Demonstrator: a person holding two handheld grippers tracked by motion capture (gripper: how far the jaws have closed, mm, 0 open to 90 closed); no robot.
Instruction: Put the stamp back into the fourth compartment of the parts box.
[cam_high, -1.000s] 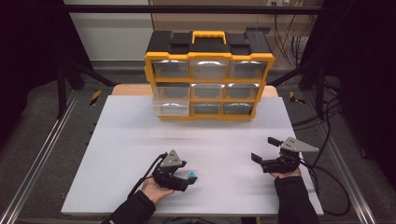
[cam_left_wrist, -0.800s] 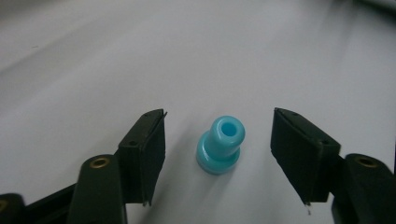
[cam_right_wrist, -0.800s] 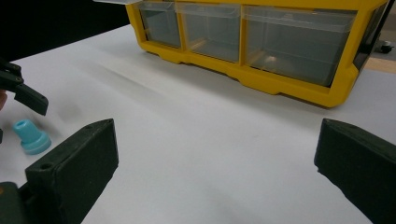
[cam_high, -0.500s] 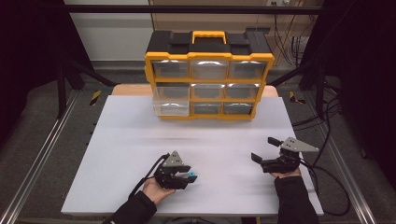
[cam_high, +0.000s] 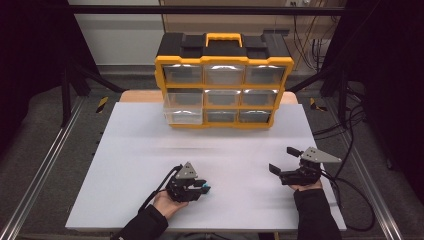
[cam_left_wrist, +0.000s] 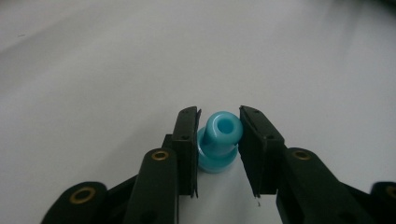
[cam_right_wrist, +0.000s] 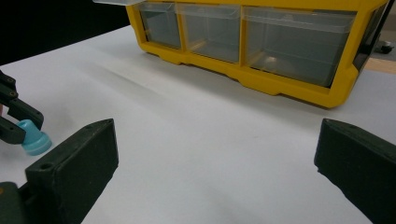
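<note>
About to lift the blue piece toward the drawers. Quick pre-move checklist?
1. Left hand-held gripper shut on the blue piece: ok. Its jaws have just been closing, and both pads now press its sides.
2. Piece centred between the pads: ok, though held near the tips.
3. Piece clear of the table: cannot tell.
4. Right hand-held gripper open and off to the side: ok.
5. A drawer open to take it: ok. The left drawer of the organizer sticks out.
6. Path to the organizer free: ok.
</note>
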